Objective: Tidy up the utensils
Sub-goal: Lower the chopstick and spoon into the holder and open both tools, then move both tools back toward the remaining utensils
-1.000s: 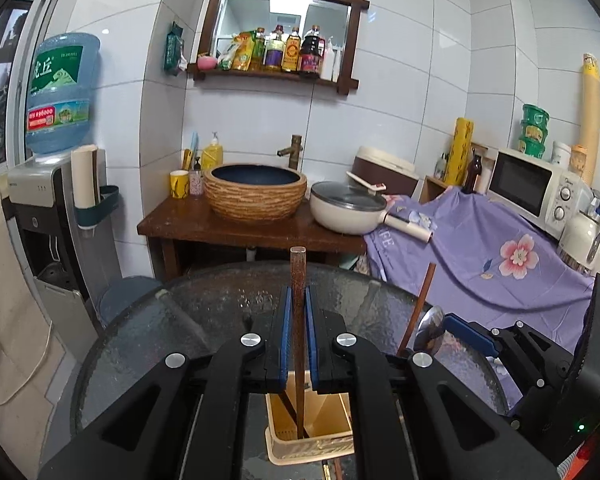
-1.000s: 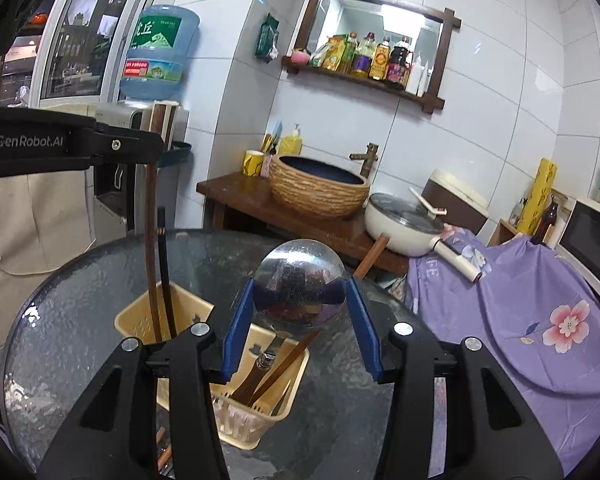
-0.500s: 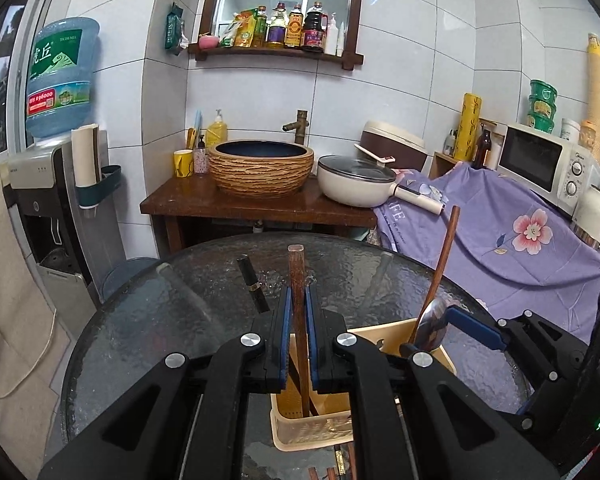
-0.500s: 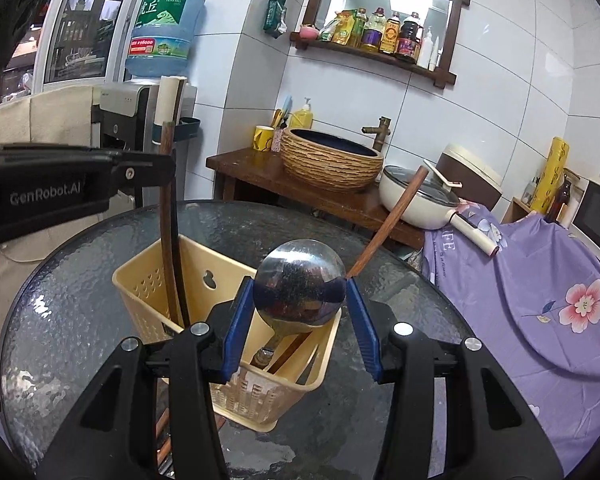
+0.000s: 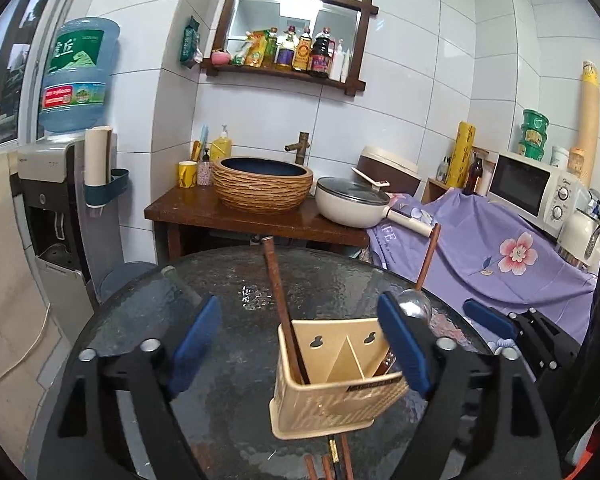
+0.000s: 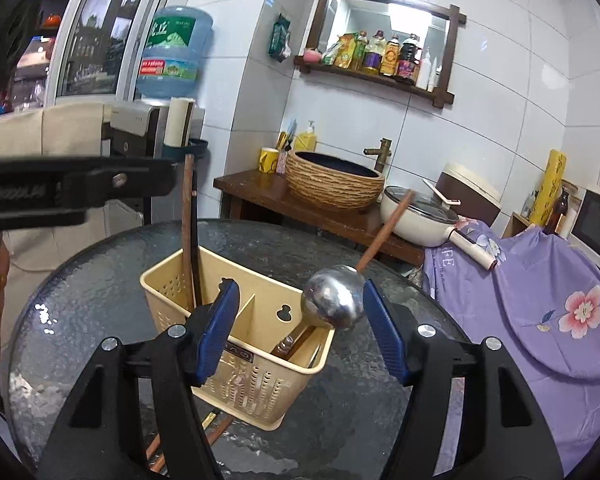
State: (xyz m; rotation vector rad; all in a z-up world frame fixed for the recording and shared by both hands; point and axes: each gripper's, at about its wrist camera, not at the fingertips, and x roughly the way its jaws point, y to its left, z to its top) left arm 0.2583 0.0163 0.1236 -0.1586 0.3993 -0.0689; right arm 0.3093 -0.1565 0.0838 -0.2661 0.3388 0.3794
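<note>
Left gripper (image 5: pixel 300 340): fingers spread wide, holding nothing.
Right gripper (image 6: pixel 300 328): fingers apart, empty; ladle (image 6: pixel 334 300) bowl between them.
Caddy (image 6: pixel 236 312): mid-desk (image 6: pixel 100 280), two compartments.
Brown stick (image 5: pixel 280 308): upright in caddy.
Right view only: black stick (image 6: pixel 196 248) beside the brown one.
Left view only: utensils (image 5: pixel 328 466) lying before caddy.

You face a white-tiled wall (image 5: pixel 400 80); at twelve o'clock hangs a dark wood-framed mirror shelf (image 5: pixel 292 36) lined with bottles. Below it a brown wooden stand (image 5: pixel 236 216) carries a woven-sided basin (image 5: pixel 262 184). At ten o'clock stands a grey water dispenser (image 5: pixel 54 216) beside a window (image 6: pixel 100 28). At three o'clock a purple flowered cloth (image 5: pixel 500 248) drapes a counter beneath a white microwave (image 5: pixel 532 192).
</note>
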